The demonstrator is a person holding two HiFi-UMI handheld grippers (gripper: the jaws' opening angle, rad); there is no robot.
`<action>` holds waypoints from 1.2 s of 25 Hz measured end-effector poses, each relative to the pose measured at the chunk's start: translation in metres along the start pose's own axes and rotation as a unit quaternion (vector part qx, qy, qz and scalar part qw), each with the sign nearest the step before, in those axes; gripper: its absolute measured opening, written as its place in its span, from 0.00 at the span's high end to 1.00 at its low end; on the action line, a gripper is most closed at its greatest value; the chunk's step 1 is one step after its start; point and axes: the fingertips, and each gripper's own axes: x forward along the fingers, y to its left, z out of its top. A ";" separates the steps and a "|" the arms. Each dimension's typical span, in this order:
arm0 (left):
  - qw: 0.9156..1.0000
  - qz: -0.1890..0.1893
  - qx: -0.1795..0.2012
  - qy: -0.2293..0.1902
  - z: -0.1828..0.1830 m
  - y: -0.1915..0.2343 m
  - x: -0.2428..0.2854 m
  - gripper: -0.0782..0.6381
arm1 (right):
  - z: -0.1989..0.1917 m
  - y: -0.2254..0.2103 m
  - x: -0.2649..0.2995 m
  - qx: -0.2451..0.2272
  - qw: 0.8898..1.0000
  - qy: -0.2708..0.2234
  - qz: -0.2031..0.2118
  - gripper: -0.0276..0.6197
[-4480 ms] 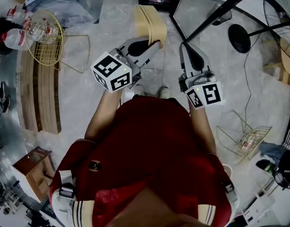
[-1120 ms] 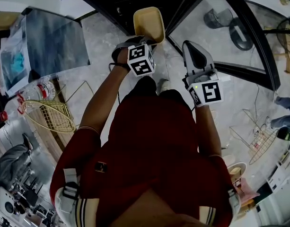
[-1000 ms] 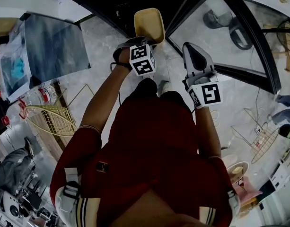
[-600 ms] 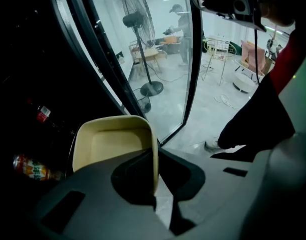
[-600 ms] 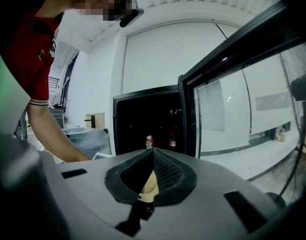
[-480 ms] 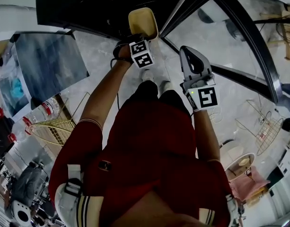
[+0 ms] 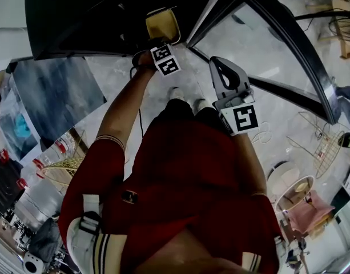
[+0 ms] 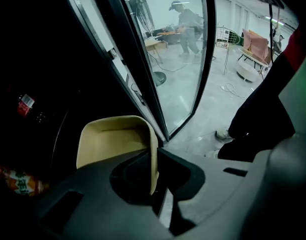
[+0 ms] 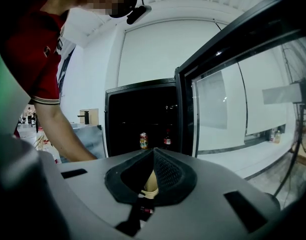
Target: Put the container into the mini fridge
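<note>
Pale, glossy stone floor (image 7: 186, 76). Standing on it: a black mini fridge (image 7: 83, 16) with its glass door swung open, and a pair of pale shoes (image 7: 176, 93) just in front. At left, a yellow wire basket (image 7: 60, 167) near some plastic bottles (image 7: 59, 147); at right, a second wire basket (image 7: 323, 146) and a loose white cable (image 7: 260, 133). Inside the fridge, a can (image 9: 143, 140) and a bottle (image 9: 166, 140), upright, side by side.

A pale yellow container (image 7: 162, 23) against the black mini fridge (image 7: 83, 16), with the grey left gripper (image 7: 159, 40) and grey right gripper (image 7: 219, 67) bearing black-and-white square markers, a dark red shirt (image 7: 186, 176) with cream-and-black striped sleeves, and a pale grey marbled floor (image 7: 189, 73).
</note>
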 end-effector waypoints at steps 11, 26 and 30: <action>0.999 0.021 0.033 0.010 -0.002 0.034 0.036 0.86 | -0.008 -0.009 -0.001 -0.001 1.000 0.012 -0.022 0.96; 0.997 0.071 0.033 0.002 0.002 0.065 0.049 0.79 | -0.023 -0.019 -0.014 0.003 0.999 0.019 -0.043 0.96; 0.996 0.079 0.029 -0.010 0.004 0.067 0.043 0.69 | -0.024 -0.021 -0.015 0.006 0.999 0.020 -0.043 0.96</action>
